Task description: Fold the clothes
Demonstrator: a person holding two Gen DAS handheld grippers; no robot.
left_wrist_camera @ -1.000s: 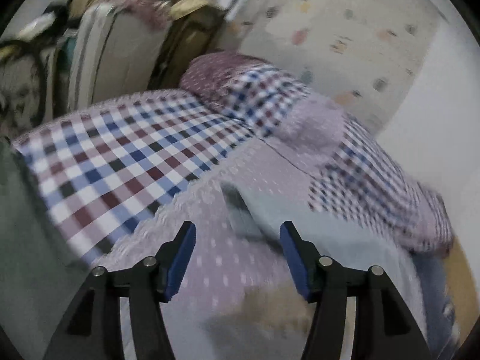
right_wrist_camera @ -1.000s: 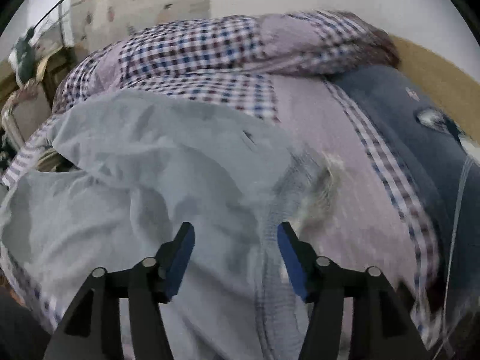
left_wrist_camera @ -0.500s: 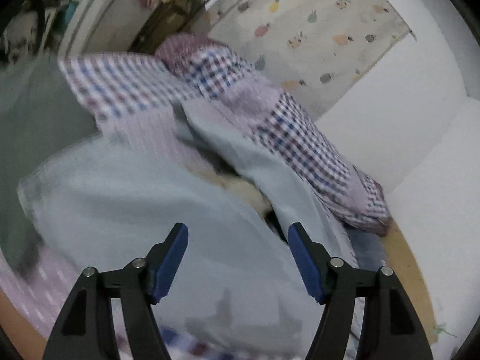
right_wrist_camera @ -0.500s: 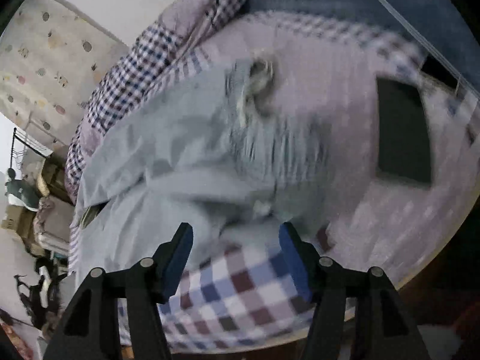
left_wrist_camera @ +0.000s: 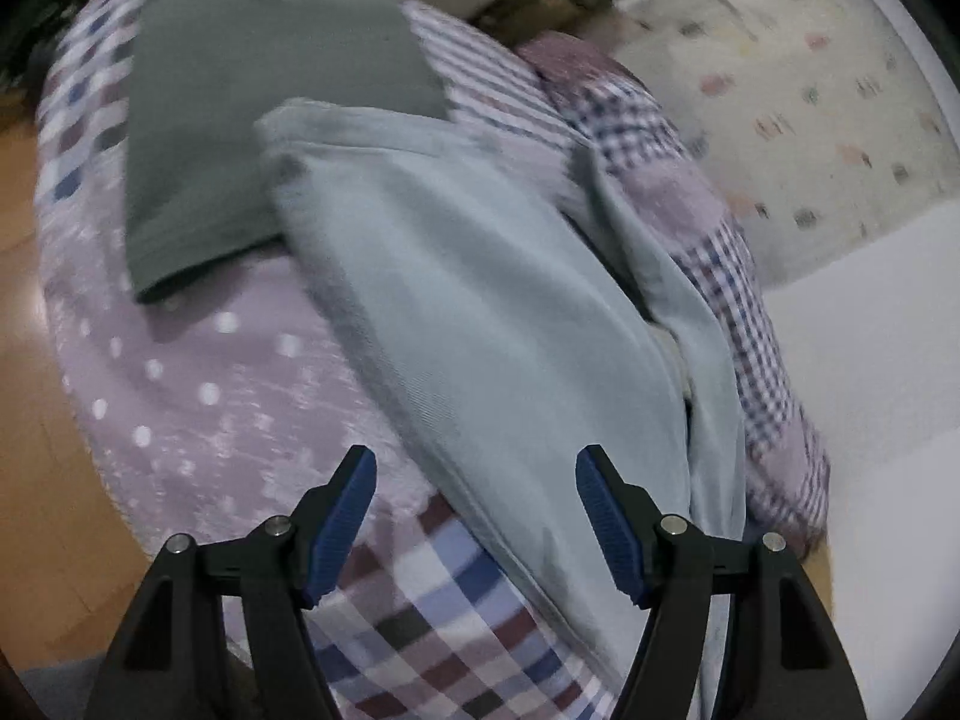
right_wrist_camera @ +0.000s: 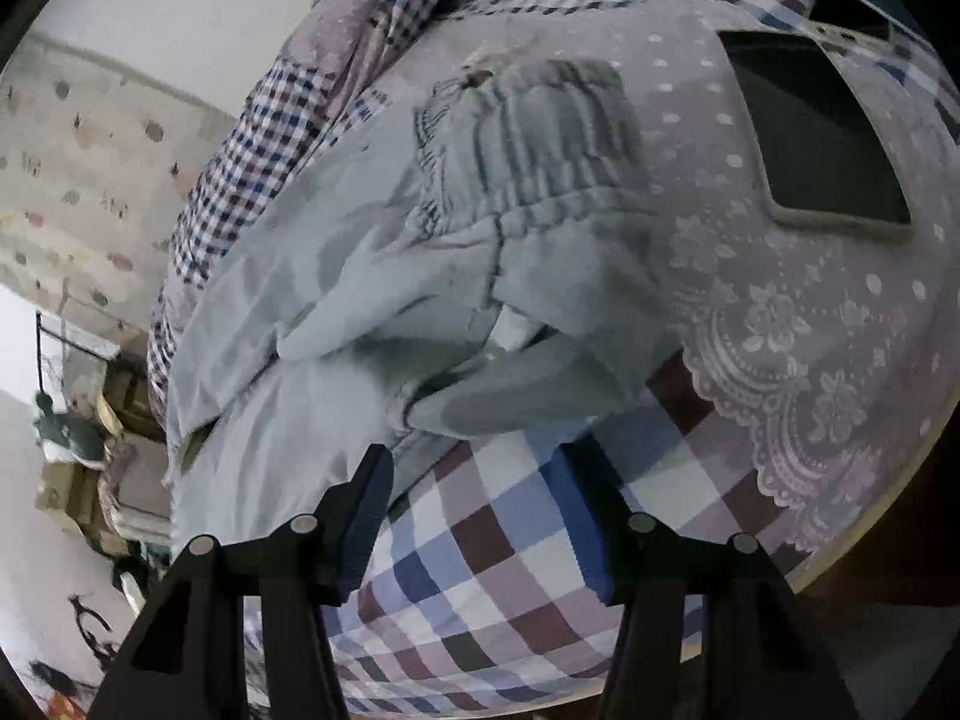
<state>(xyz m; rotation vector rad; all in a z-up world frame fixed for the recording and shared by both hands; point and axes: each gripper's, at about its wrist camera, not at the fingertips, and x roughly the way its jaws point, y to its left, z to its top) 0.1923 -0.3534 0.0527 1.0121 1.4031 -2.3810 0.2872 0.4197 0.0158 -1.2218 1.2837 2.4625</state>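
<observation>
- behind the bed stands a pale wall [left_wrist_camera: 852, 360], and beside it hangs a cream cloth with small coloured prints [left_wrist_camera: 798, 96].
- the bed cover [left_wrist_camera: 198, 372] is lilac with white dots near the left gripper, and it turns to large checks in white, blue and dark red at the near edge [right_wrist_camera: 480, 546].
- a light blue garment [left_wrist_camera: 480, 312] lies spread on the cover; in the right wrist view its ribbed waistband [right_wrist_camera: 540, 126] is at the far end and its cloth is bunched in folds near the gripper.
- a dark grey folded cloth [left_wrist_camera: 252, 108] lies on the cover just beside the garment, at its far left edge, and touches it.
- a rolled quilt with small checks [left_wrist_camera: 738, 276] runs along the wall side of the bed.
- a dark flat rectangle [right_wrist_camera: 822, 132] rests on the lilac cover, apart from the garment; i cannot tell what it is.
- the left gripper [left_wrist_camera: 474, 516] hovers over the near edge of the garment, its blue pads [left_wrist_camera: 345, 516] wide apart and holding nothing.
- the right gripper [right_wrist_camera: 480, 516] is over the checked cover, just below the bunched cloth, jaws also spread and empty.
</observation>
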